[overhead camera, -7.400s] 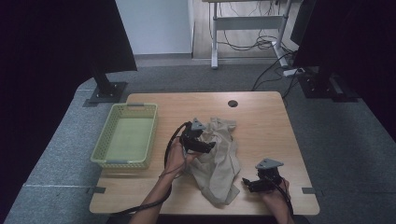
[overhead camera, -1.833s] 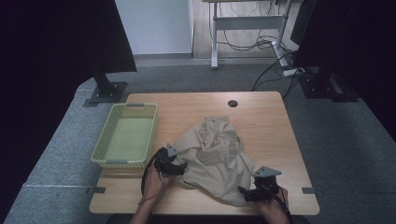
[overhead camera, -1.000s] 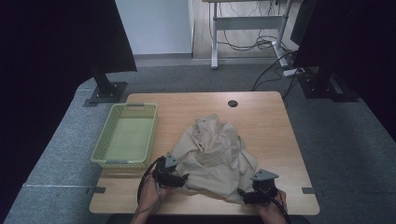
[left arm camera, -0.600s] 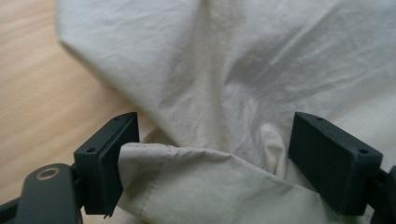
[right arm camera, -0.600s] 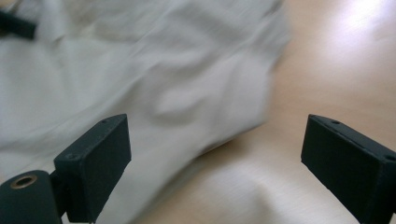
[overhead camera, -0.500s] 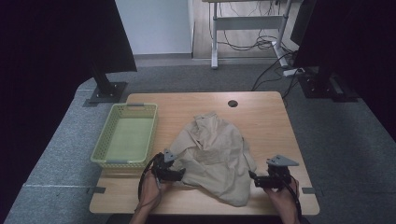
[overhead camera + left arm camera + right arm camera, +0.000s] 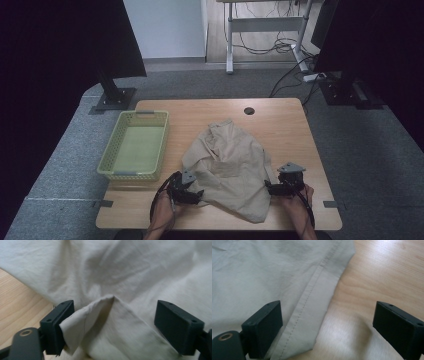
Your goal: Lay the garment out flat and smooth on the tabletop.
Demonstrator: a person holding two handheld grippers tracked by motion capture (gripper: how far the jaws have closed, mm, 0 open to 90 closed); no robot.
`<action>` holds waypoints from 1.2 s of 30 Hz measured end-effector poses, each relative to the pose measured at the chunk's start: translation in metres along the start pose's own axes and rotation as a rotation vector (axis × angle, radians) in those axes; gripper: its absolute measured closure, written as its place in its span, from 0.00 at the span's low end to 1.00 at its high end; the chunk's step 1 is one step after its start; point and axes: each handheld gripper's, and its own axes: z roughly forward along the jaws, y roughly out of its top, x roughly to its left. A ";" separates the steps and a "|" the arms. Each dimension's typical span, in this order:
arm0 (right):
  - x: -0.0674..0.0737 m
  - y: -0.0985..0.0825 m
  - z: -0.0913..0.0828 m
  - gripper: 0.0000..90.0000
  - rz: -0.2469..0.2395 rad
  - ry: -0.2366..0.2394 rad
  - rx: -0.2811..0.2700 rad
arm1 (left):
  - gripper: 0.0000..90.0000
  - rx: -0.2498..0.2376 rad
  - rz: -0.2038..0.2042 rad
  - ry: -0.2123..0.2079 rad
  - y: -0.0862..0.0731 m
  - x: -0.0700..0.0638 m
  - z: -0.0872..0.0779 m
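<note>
A beige garment (image 7: 230,160) lies crumpled on the wooden table (image 7: 280,120). My left gripper (image 7: 198,193) sits at the garment's lower left edge. In the left gripper view its jaws stand wide apart, and a raised fold of the cloth (image 7: 100,315) lies between them, touching the left jaw. The left gripper (image 7: 115,325) is open. My right gripper (image 7: 270,189) is at the garment's right edge, low over the table. It (image 7: 328,325) is open too, with the stitched hem (image 7: 309,307) lying by its left jaw and bare wood under the rest of the gap.
A light green mesh basket (image 7: 131,174) stands empty at the table's left side. A round cable hole (image 7: 249,110) is near the far edge. The front edge of the table is close behind both hands.
My right gripper has moved away from the table's front edge, up along the garment's right side. The left gripper has stayed about where it was.
</note>
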 end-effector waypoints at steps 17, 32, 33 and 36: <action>0.034 -0.022 -0.039 0.10 0.011 0.129 -0.045 | 0.20 -0.062 -0.083 0.027 0.021 0.030 -0.006; -0.013 0.006 0.001 0.08 0.042 0.038 -0.030 | 0.15 -0.045 -0.001 -0.041 0.009 -0.024 0.006; -0.012 0.004 0.005 0.09 0.024 0.033 -0.010 | 0.15 -0.036 0.008 -0.025 0.009 -0.024 0.007; -0.009 0.001 0.004 0.10 0.012 0.026 0.000 | 0.17 -0.027 -0.003 -0.007 0.008 -0.017 0.010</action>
